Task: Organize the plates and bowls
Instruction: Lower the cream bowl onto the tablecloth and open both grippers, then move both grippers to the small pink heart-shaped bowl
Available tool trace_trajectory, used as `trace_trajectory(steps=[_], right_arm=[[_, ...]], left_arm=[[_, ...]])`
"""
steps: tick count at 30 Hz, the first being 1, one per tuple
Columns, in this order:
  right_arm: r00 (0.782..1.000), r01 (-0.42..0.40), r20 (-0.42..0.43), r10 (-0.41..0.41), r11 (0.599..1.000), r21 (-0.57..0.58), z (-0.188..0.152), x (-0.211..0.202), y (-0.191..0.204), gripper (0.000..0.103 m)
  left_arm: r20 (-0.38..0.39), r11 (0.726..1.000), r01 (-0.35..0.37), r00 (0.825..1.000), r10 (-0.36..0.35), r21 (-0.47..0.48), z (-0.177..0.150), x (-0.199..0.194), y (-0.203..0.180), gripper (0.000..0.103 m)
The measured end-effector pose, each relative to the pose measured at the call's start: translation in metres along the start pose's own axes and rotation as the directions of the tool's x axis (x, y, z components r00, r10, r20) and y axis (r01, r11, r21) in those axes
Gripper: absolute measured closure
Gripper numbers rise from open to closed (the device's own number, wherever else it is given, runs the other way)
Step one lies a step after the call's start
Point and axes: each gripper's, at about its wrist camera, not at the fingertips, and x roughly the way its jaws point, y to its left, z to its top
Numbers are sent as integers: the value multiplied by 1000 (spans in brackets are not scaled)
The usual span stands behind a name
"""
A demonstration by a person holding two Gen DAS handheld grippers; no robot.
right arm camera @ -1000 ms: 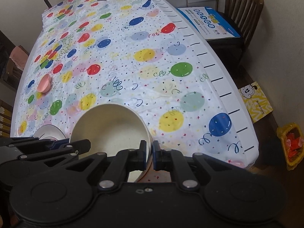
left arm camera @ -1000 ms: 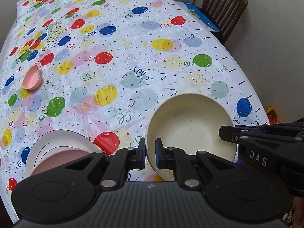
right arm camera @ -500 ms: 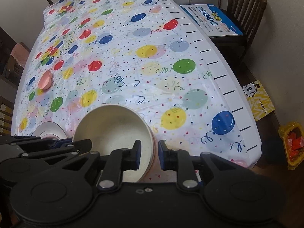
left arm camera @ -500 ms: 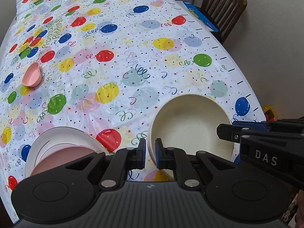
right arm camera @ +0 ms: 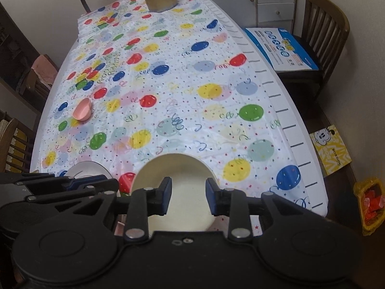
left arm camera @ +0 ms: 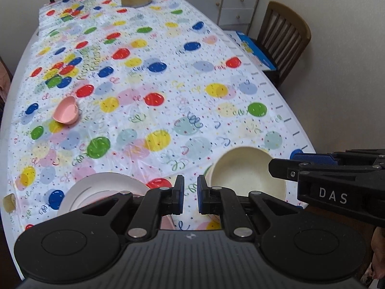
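The cream bowl (right arm camera: pixel 179 168) sits on the table (right arm camera: pixel 284 110); above it the right gripper (right arm camera: pixel 188 196) has just been opening, empty; left of it the left gripper (left arm camera: pixel 189 197) is closed, holding nothing.

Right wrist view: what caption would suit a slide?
Open right hand-held gripper above a cream bowl on the balloon-print tablecloth.
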Motion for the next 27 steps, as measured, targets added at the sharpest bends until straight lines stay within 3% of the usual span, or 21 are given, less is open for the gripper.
trace_trajectory(steps=[13,17,22,24,27], right_arm=[[997,-33,66,40,994,-104,19,-25,50,63],[995,-49,80,60,990,-130,28,-27,67,59],[993,-72,81,87,983,-170,39,-26,90,53],[991,-89,82,106,978,-189,45,-24,100,47],[988,-103,87,124,971,-215,56,-18,113,40]], left_arm=[[107,995,-48,993,57,-90,8,-48,52,89],[130,990,-62,988,78,-123,10,-58,70,73],[146,982,-78,984,104,-171,14,-64,94,69],[148,976,-92,981,123,-196,18,-62,105,55],[156,967,-117,976,155,-228,24,-59,121,48]])
